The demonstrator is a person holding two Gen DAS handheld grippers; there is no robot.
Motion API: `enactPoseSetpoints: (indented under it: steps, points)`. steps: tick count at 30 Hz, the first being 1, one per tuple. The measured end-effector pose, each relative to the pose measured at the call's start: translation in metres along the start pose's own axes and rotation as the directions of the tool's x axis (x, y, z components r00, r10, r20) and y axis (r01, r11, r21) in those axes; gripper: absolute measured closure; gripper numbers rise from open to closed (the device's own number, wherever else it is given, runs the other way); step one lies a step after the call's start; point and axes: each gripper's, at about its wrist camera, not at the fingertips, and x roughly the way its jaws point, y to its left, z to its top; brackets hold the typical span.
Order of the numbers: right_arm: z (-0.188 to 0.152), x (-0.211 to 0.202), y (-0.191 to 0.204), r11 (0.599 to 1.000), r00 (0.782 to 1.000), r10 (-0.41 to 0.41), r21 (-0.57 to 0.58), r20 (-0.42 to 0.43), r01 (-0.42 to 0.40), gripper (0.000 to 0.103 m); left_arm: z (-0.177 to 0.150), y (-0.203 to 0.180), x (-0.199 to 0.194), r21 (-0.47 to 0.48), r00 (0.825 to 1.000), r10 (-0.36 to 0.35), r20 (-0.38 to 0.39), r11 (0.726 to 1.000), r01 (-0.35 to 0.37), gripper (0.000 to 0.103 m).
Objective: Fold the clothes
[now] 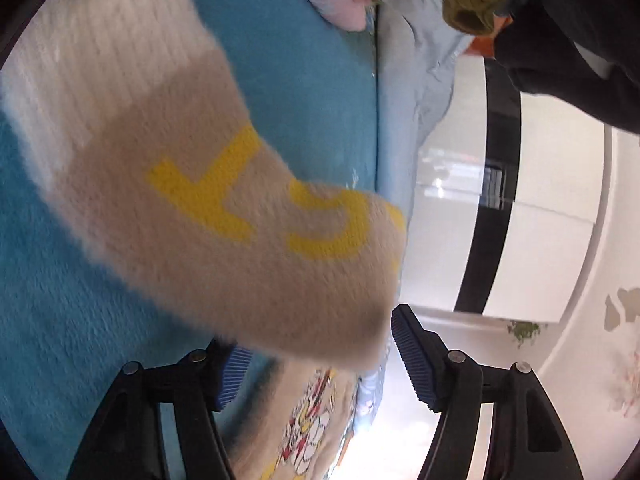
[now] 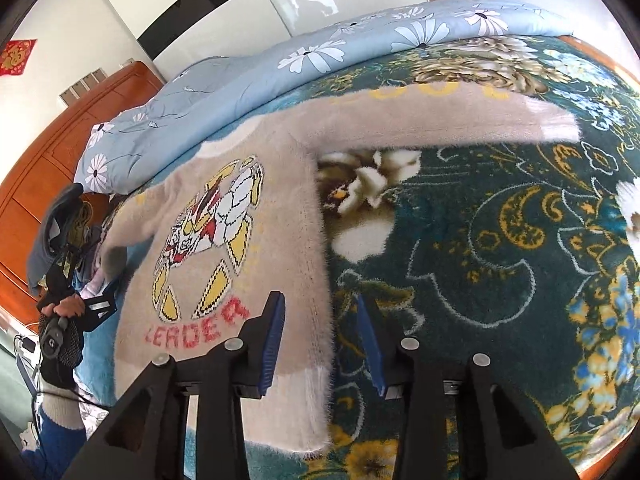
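- right gripper [image 2: 320, 340] nearest, jaws apart, straddling the side edge of the beige sweater [image 2: 224, 240], not clamped
- sweater flat on floral blanket [image 2: 500, 260], one sleeve [image 2: 440, 120] stretched sideways
- left gripper [image 1: 316, 364] jaws apart, other sleeve [image 1: 224, 216] draped loose between them
- quilt [image 2: 280, 64] behind

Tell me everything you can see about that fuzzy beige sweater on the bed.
The sweater is beige and fluffy-looking, with a paler neckline and hem. Its front shows a red, yellow and white cartoon figure above red letters. It lies spread face up on a dark floral blanket, one sleeve stretched sideways with yellow lettering. The other sleeve, also yellow-lettered, hangs blurred before the open left gripper. The open right gripper straddles the sweater's side edge.
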Motion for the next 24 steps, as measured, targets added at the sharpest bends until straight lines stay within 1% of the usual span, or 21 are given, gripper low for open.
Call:
enactPoseSetpoints:
  steps: [3, 5, 6, 7, 8, 9, 10, 11, 12, 13, 14, 15, 16, 18, 19, 20, 21, 22, 23, 24]
  points:
    - [0.002, 0.009, 0.004, 1.0, 0.999, -0.021, -0.011, -0.028, 0.02, 0.064, 0.002, -0.009, 0.007, 0.067, 0.997, 0.051, 0.057, 0.996, -0.055, 0.034]
    - [0.002, 0.016, 0.004, 1.0, 0.999, -0.02, -0.012, -0.042, 0.019, 0.06, -0.004, -0.027, 0.004, 0.189, 0.987, 0.101, 0.126, 0.974, -0.124, 0.036]
    - [0.001, 0.02, 0.004, 1.0, 0.999, -0.024, -0.009, -0.049, 0.024, 0.059, -0.006, -0.036, 0.003, 0.247, 0.979, 0.123, 0.162, 0.956, -0.161, 0.045]
    - [0.001, 0.024, 0.004, 1.0, 0.998, -0.018, -0.005, -0.054, 0.018, 0.059, -0.01, -0.045, 0.002, 0.302, 0.97, 0.141, 0.199, 0.933, -0.198, 0.059]
    - [0.001, 0.027, 0.003, 1.0, 0.998, -0.012, 0.0, -0.058, 0.012, 0.059, -0.015, -0.055, 0.003, 0.35, 0.96, 0.16, 0.229, 0.907, -0.234, 0.065]
    - [0.001, 0.031, 0.003, 1.0, 0.998, -0.005, 0.004, -0.063, 0.006, 0.059, -0.021, -0.066, 0.004, 0.397, 0.949, 0.176, 0.26, 0.877, -0.271, 0.078]
    - [0.001, 0.032, 0.003, 1.0, 0.998, 0.002, 0.002, -0.064, -0.002, 0.059, -0.028, -0.078, 0.005, 0.448, 0.936, 0.192, 0.295, 0.838, -0.313, 0.083]
    - [0.001, 0.033, 0.003, 1.0, 0.998, 0.009, -0.002, -0.064, -0.01, 0.059, -0.039, -0.092, 0.009, 0.508, 0.923, 0.195, 0.332, 0.787, -0.35, 0.085]
    - [0.001, 0.034, 0.004, 1.0, 0.998, 0.017, -0.005, -0.064, -0.017, 0.059, -0.051, -0.107, 0.013, 0.567, 0.909, 0.194, 0.37, 0.728, -0.386, 0.087]
    - [0.001, 0.033, 0.003, 1.0, 0.998, 0.015, -0.013, -0.059, -0.016, 0.059, -0.067, -0.125, 0.019, 0.642, 0.897, 0.181, 0.404, 0.642, -0.419, 0.089]
    - [0.002, 0.032, 0.003, 1.0, 0.998, 0.013, -0.019, -0.054, -0.014, 0.059, -0.083, -0.141, 0.024, 0.713, 0.894, 0.159, 0.419, 0.552, -0.432, 0.089]
    - [0.003, 0.031, 0.002, 1.0, 0.999, 0.011, -0.024, -0.048, -0.012, 0.059, -0.1, -0.157, 0.029, 0.774, 0.893, 0.136, 0.428, 0.454, -0.44, 0.09]
    - [0.004, 0.03, 0.001, 1.0, 0.999, 0.008, -0.03, -0.042, -0.01, 0.059, -0.124, -0.172, 0.039, 0.83, 0.902, 0.121, 0.414, 0.356, -0.429, 0.09]
    - [0.005, 0.026, -0.004, 1.0, 1.0, 0.011, -0.026, -0.023, -0.011, 0.059, -0.17, -0.193, 0.069, 0.918, 0.928, 0.147, 0.343, 0.155, -0.364, 0.09]
    - [0.006, 0.024, -0.007, 1.0, 1.0, 0.01, -0.021, -0.013, -0.011, 0.059, -0.193, -0.201, 0.085, 0.945, 0.935, 0.17, 0.311, 0.053, -0.323, 0.09]
    - [0.006, 0.022, -0.011, 1.0, 1.0, 0.015, -0.006, -0.002, -0.015, 0.059, -0.219, -0.196, 0.106, 0.956, 0.93, 0.223, 0.293, -0.047, -0.29, 0.09]
    - [0.006, 0.021, -0.015, 1.0, 1.0, 0.02, 0.01, 0.009, -0.02, 0.059, -0.243, -0.19, 0.127, 0.959, 0.92, 0.275, 0.278, -0.14, -0.248, 0.09]
    - [0.005, 0.02, -0.019, 0.999, 1.0, 0.025, 0.026, 0.019, -0.025, 0.059, -0.263, -0.176, 0.146, 0.957, 0.909, 0.322, 0.264, -0.208, -0.204, 0.09]
    - [0.004, 0.019, -0.025, 0.999, 0.999, 0.028, 0.043, 0.02, -0.028, 0.059, -0.279, -0.161, 0.158, 0.953, 0.894, 0.367, 0.257, -0.25, -0.171, 0.09]
    - [0.002, 0.018, -0.03, 0.998, 0.999, 0.031, 0.054, 0.02, -0.032, 0.059, -0.294, -0.147, 0.17, 0.948, 0.877, 0.41, 0.252, -0.286, -0.139, 0.09]
